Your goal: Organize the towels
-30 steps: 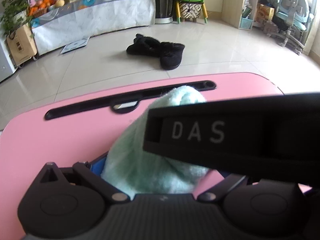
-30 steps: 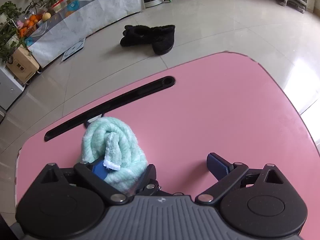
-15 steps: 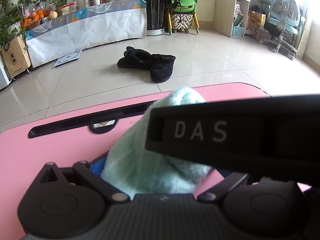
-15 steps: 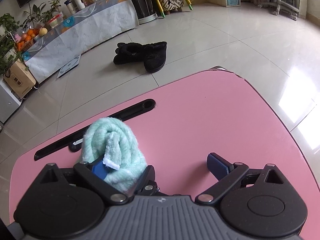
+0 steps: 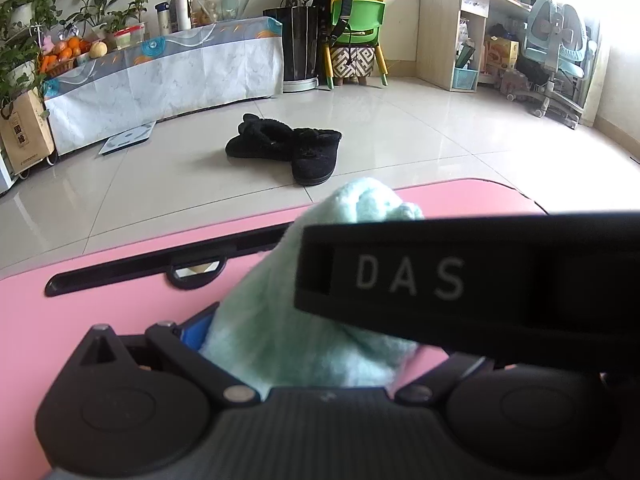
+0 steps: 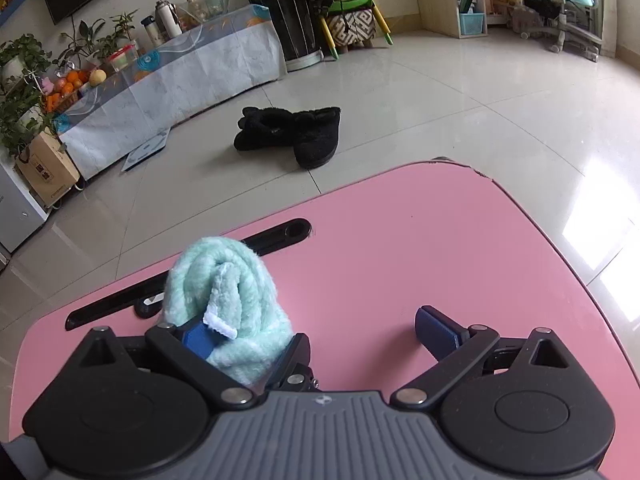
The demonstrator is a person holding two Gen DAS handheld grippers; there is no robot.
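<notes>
A rolled mint-green towel point(image 6: 224, 276) stands on the pink table point(image 6: 400, 240), with a white tag at its near end. In the left wrist view the towel point(image 5: 280, 320) fills the space between the fingers of my left gripper point(image 5: 312, 344), which is shut on it. That gripper's right finger is hidden behind a black bar marked DAS point(image 5: 460, 280), part of the right gripper. My right gripper point(image 6: 316, 334) has its jaws opening. Its left blue pad point(image 6: 196, 338) lies against the towel, and its right pad point(image 6: 436, 330) stands well apart over bare table.
A black slot point(image 6: 280, 232) with a notch runs along the table's far side. Black slippers point(image 6: 292, 136) lie on the tiled floor beyond. Further back are a covered low bench point(image 5: 160, 76), plants, a green chair point(image 5: 356, 20) and shelves. The table's right edge point(image 6: 560, 248) curves away.
Both wrist views have tilted upward, so more of the room shows and less of the table. The towel keeps its place between the fingers.
</notes>
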